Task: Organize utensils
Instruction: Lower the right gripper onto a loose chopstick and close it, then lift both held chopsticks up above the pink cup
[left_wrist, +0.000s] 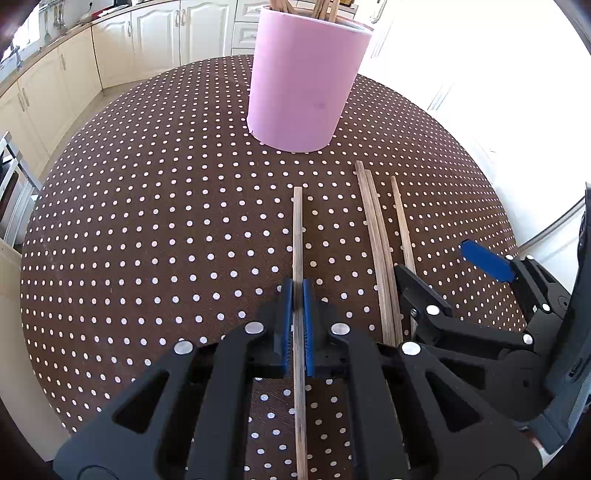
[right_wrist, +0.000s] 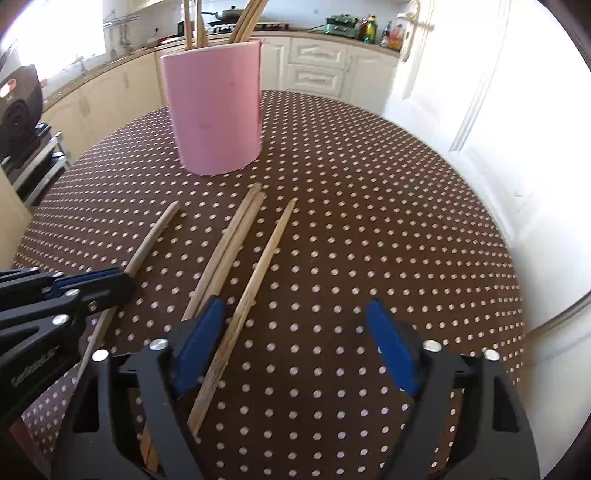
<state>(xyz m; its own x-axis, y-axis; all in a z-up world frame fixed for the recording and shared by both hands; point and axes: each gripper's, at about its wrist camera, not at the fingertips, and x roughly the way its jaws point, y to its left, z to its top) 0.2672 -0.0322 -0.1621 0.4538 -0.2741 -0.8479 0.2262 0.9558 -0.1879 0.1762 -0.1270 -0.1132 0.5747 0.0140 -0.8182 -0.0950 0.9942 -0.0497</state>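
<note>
My left gripper (left_wrist: 297, 291) is shut on a single wooden chopstick (left_wrist: 297, 229) that lies lengthwise on the dotted brown tablecloth (left_wrist: 166, 240). To its right lie a pair of chopsticks (left_wrist: 376, 240) and one more chopstick (left_wrist: 400, 221). My right gripper (right_wrist: 295, 332) stands open over that lone chopstick (right_wrist: 262, 269), which runs just inside its left pad (right_wrist: 199, 343); the pair (right_wrist: 229, 243) lies outside that finger. A pink cylindrical holder (right_wrist: 216, 107) with several chopsticks standing in it is behind them. The left gripper (right_wrist: 122, 284) shows at the left of the right wrist view.
The round table's edge (right_wrist: 509, 258) curves close on the right, beside a white door (right_wrist: 498, 110). Cream kitchen cabinets (left_wrist: 110, 44) and a counter with bottles (right_wrist: 369, 27) line the background. A black appliance (right_wrist: 18, 110) sits at the left.
</note>
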